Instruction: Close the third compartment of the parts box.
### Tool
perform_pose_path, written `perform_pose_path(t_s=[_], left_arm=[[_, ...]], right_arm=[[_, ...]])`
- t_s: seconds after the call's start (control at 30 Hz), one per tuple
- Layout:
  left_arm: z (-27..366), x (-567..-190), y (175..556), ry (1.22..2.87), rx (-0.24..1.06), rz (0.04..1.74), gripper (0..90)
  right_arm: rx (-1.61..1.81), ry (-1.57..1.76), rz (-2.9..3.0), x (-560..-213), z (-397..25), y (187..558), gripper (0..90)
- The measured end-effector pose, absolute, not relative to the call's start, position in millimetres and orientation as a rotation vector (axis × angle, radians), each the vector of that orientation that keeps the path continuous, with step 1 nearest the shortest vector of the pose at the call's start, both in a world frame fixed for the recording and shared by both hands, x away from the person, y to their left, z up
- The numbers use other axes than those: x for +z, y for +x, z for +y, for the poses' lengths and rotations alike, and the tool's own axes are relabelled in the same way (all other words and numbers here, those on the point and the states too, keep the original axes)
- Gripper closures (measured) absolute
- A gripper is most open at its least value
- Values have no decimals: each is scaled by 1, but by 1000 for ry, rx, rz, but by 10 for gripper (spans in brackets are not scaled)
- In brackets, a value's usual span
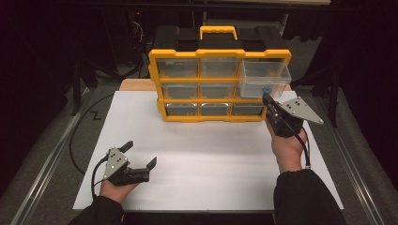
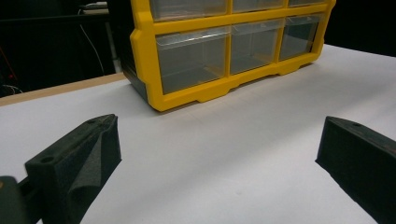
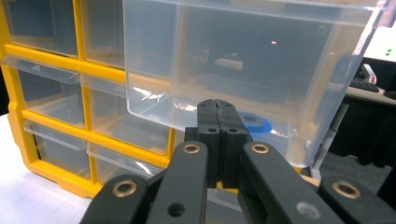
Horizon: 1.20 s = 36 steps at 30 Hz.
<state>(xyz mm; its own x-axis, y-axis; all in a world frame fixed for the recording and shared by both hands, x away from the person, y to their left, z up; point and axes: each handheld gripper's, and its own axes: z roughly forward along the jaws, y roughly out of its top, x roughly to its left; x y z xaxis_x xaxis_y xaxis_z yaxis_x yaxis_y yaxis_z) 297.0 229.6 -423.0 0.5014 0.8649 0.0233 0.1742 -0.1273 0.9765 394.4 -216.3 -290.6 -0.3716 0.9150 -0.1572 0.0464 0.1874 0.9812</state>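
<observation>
Your right gripper (image 3: 218,106) has its two black jaws pressed flat together, tips meeting at the lower front wall of the clear plastic drawer (image 3: 252,65), which stands pulled out from the yellow-framed organiser cabinet (image 3: 93,70). You can't tell whether the tips pinch the drawer's lip or only rest against it. Just behind the tips, seen through the wall, a round blue disc with a dark centre (image 3: 255,123) lies on the drawer floor. To your left, the other translucent drawers (image 3: 51,98) sit flush in their yellow slots. The cabinet stands on a white sheet (image 3: 28,205).
</observation>
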Motion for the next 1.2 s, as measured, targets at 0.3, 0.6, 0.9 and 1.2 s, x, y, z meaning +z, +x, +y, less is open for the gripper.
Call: perform_pose_path(t_s=[0.3, 0.6, 0.9, 1.2], left_arm=[[230, -422, 296, 1607, 764, 907, 3], [231, -422, 296, 1607, 764, 908, 4], [231, -421, 296, 1607, 764, 903, 3], [231, -421, 295, 1603, 766, 899, 3]], right_arm=[[1302, 936, 1605, -288, -215, 396, 900], [1304, 940, 1601, -285, -215, 399, 900], [1294, 942, 1597, -282, -214, 401, 900], [1293, 956, 1589, -279, -215, 405, 900]])
